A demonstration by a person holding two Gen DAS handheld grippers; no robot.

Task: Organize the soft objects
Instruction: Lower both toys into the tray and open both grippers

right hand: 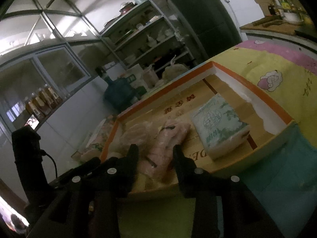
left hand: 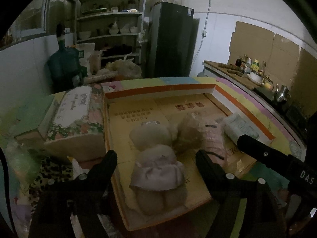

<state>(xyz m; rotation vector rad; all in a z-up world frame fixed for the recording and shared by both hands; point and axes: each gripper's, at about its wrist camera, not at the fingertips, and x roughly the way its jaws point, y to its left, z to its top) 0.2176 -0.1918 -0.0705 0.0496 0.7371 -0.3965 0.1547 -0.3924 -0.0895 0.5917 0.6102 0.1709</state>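
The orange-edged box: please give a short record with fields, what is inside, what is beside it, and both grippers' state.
container: orange-edged box
inside: plush doll, pink bagged item, green tissue pack
beside: floral box
left gripper: open, astride the doll
right gripper: open, around the pink item

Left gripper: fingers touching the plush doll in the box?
Apart. Left wrist view shows left gripper wide open, box floor visible between each finger and the plush doll.
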